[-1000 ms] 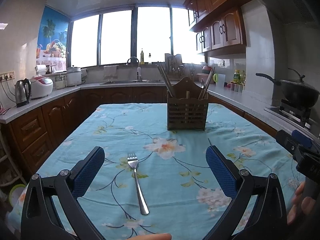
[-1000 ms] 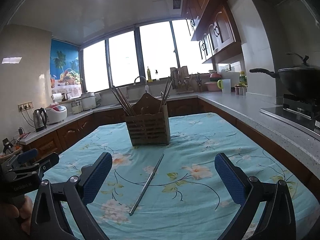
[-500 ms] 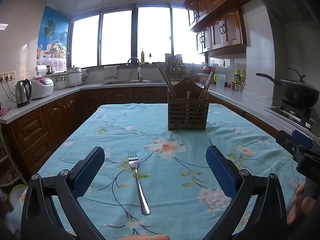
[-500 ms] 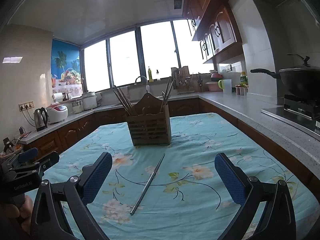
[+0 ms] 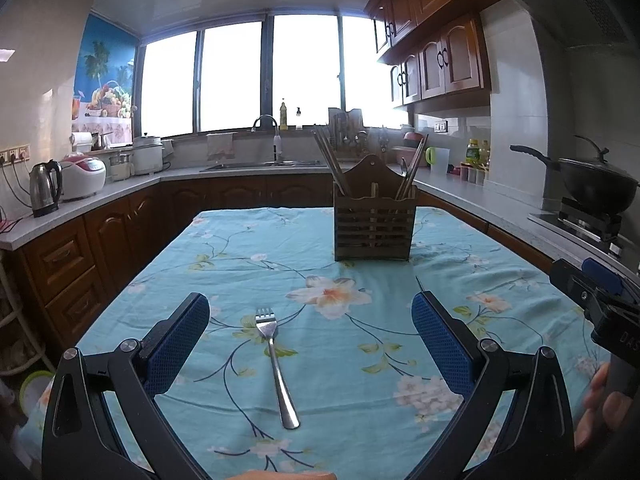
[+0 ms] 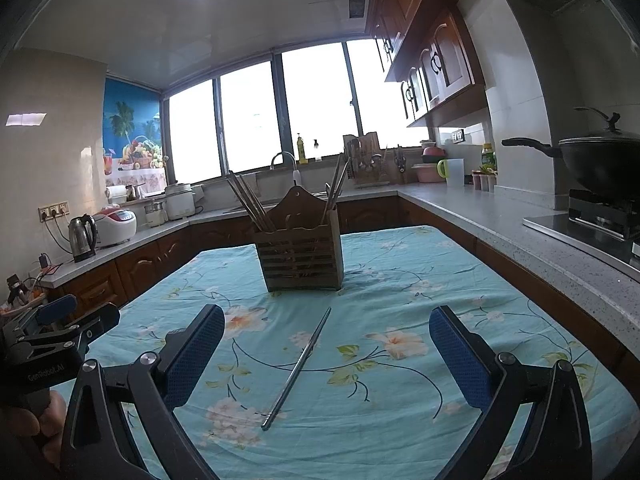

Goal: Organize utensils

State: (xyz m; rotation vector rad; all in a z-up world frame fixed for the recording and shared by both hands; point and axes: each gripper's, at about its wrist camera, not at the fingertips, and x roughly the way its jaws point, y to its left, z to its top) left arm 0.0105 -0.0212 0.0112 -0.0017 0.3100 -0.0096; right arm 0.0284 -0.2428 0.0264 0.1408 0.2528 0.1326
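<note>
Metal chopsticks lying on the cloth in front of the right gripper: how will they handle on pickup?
The chopsticks look like thin polished metal, so probably stiff but slippery between the pads. They lie flat on the tablecloth, leaving little to pinch; they may roll or split apart. The right gripper is open, straddling them.

fork [image 5: 275, 360] on tablecloth [image 5: 360, 360], left tool [image 5: 310, 316] agape

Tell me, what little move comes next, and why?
Probably lower the left hand-held gripper onto the fork. Its jaws are open, the fork lies flat between them on the tablecloth, and the wooden utensil holder waits just beyond.
</note>
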